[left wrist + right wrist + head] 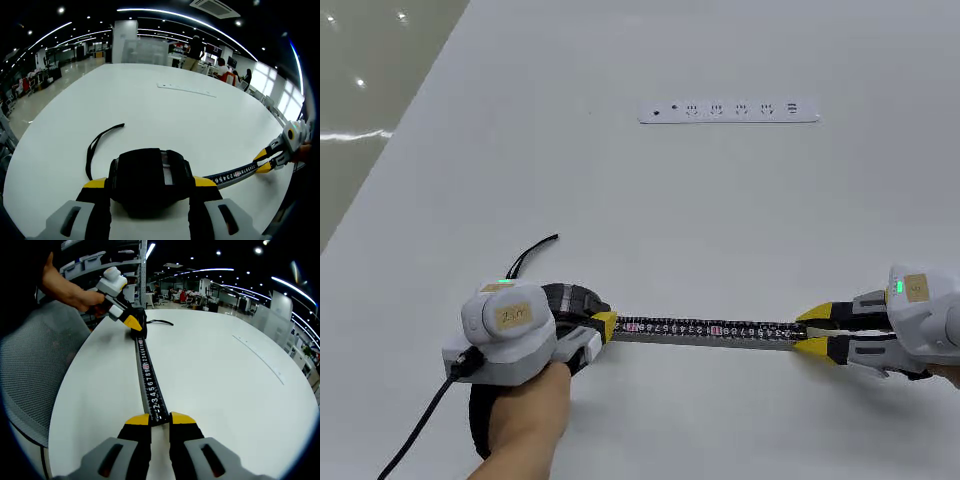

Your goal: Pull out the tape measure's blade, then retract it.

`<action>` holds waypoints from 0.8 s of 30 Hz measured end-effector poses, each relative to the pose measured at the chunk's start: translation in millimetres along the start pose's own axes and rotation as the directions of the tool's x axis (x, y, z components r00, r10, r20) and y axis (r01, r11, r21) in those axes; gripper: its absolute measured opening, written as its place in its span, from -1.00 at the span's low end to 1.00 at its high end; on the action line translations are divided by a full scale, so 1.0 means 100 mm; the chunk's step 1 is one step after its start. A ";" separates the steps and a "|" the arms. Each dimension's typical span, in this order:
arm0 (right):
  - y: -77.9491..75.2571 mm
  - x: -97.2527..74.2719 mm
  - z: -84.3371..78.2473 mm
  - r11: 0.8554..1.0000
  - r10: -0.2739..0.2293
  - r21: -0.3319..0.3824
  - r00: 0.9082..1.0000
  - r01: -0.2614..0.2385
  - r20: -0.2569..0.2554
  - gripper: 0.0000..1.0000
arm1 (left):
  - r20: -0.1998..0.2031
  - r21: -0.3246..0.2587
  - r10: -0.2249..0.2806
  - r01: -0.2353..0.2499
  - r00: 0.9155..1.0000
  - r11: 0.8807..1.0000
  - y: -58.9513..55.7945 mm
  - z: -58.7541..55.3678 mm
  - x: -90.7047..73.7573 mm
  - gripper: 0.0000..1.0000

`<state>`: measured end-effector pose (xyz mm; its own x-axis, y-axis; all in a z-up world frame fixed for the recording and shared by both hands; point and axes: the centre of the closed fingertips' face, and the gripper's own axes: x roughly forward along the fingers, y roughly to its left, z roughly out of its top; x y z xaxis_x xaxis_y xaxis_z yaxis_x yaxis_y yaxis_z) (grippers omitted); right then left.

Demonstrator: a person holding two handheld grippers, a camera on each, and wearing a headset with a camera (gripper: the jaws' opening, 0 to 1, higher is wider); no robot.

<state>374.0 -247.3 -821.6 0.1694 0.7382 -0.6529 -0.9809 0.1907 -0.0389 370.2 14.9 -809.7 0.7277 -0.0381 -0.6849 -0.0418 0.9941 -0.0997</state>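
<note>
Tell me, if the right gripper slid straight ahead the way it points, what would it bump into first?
The right gripper, shut on the blade, points along it. Straight on, it would likely first meet the tape measure case that the left gripper holds.

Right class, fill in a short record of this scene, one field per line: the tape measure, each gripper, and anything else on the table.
tape measure case: black, on the white table
left gripper: jaws clamped on the tape measure case
blade: pulled out, stretched from the case to the right gripper
right gripper: jaws closed on the blade's end
strap: black loop, loose on the table beside the case
power strip: white, far side of the table, untouched
</note>
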 end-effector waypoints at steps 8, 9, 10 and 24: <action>-0.01 0.01 0.02 1.000 0.005 -0.002 1.000 -0.005 -0.001 -0.78 | -0.001 -0.002 -0.002 0.002 1.000 1.000 -0.01 0.00 0.00 0.18; -0.01 0.01 0.02 1.000 0.007 -0.002 1.000 -0.007 0.000 -0.78 | -0.001 -0.002 -0.002 0.002 1.000 1.000 -0.01 0.00 0.00 0.18; -0.01 0.01 0.02 1.000 0.009 -0.004 1.000 -0.009 -0.001 -0.78 | -0.001 -0.002 -0.002 0.002 1.000 1.000 -0.01 0.01 0.00 0.18; 0.00 0.06 0.07 1.000 0.017 -0.003 1.000 -0.017 0.002 -0.77 | -0.004 -0.005 -0.007 0.007 1.000 1.000 -0.01 0.01 -0.01 0.19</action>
<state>375.5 -238.5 -820.1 0.1533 0.7426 -0.6520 -0.9838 0.1768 -0.0300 370.4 13.7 -808.4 0.7252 -0.0452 -0.6871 -0.0402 0.9934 -0.1078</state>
